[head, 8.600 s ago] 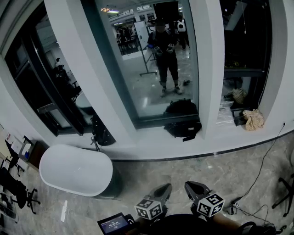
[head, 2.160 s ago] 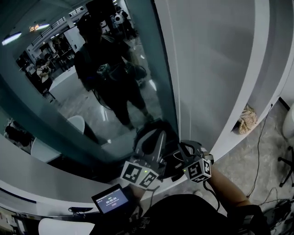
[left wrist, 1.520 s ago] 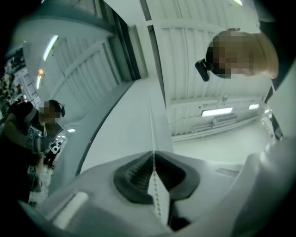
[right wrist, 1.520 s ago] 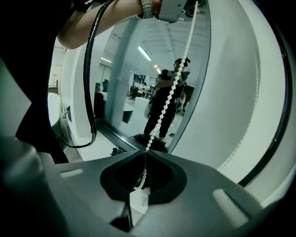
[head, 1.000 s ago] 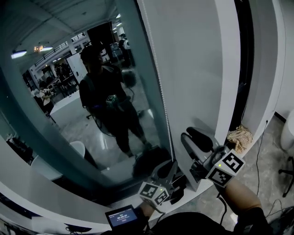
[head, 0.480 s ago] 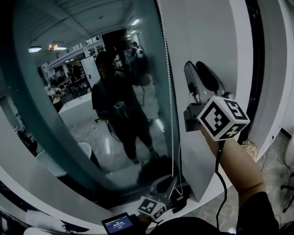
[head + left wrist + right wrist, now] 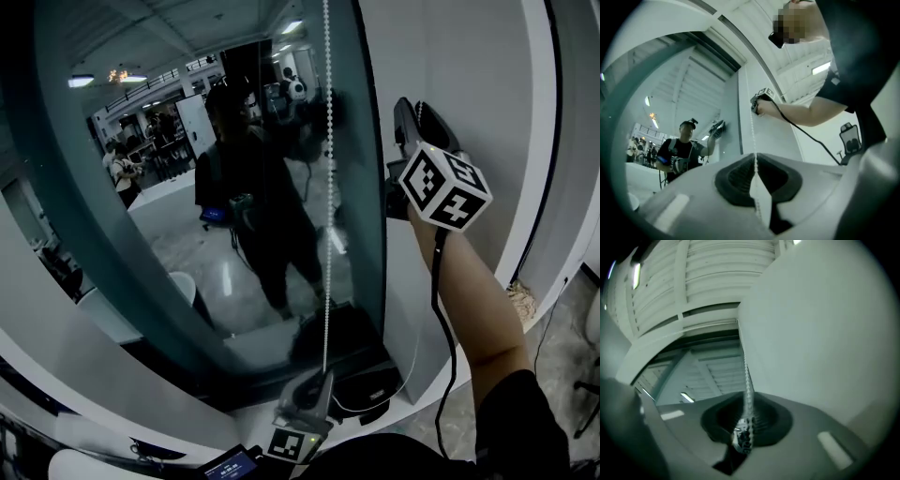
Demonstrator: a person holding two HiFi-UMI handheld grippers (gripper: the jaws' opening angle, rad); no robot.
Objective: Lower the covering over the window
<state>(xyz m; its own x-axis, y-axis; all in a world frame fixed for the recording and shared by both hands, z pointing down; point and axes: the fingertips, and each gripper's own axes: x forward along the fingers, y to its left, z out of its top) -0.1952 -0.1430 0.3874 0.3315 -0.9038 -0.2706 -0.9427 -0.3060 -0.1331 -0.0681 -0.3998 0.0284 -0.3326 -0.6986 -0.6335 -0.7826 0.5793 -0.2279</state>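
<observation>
We see the thin white beaded chain (image 7: 325, 187) hanging vert. in front of the dark reflective window glass (image 7: 141, 244), near its right edge. L claw (image 7: 755, 161), low at the chain's bottom end, is pressed together on the chain. R claw (image 7: 746, 416), raised high beside the white wall panel (image 7: 469, 84), has just been spreading; the chain runs between its jaws, unclamped.

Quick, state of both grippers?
Left gripper: closed on the bead chain.
Right gripper: open, just been opening, bead chain between its fingers.
</observation>
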